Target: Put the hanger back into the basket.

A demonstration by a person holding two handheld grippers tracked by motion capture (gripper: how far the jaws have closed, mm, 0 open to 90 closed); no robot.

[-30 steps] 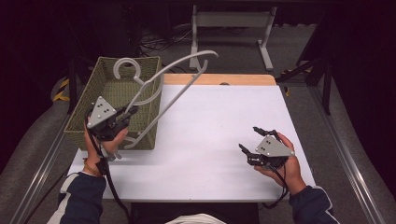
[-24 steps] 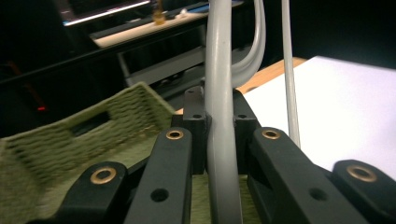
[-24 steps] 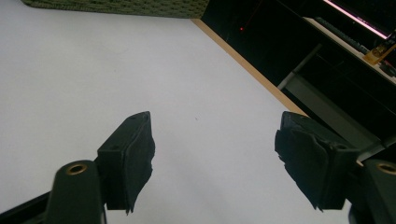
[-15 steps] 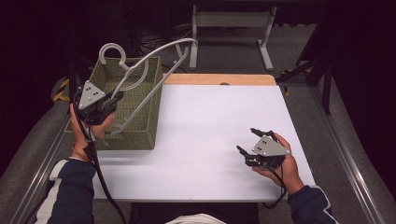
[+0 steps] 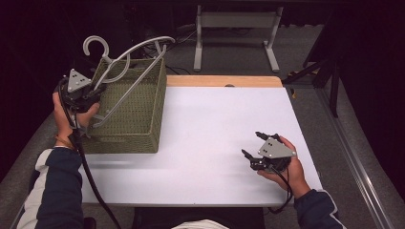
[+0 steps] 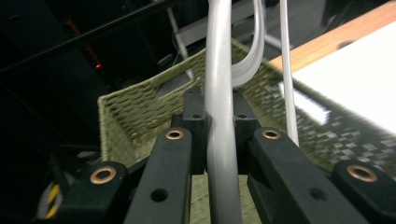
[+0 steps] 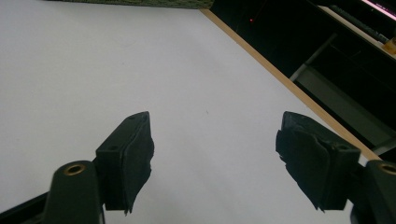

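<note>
Grey plastic hanger [image 5: 128, 62]: my left tongs [image 6: 219, 135] are clamped on its arm, lifting it above the woven basket [image 5: 138, 112]. Right tongs [image 5: 255, 151] rest apart over the surface [image 5: 210, 124]. Next, I judge, carry it clear and set it down.

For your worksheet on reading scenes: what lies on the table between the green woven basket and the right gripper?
Nothing: in the high view, the white table top between the basket and the right gripper is bare.

We count one hanger [image 5: 125, 61] above one basket [image 5: 136, 112], two grippers beside it, and one table [image 5: 210, 124].
</note>
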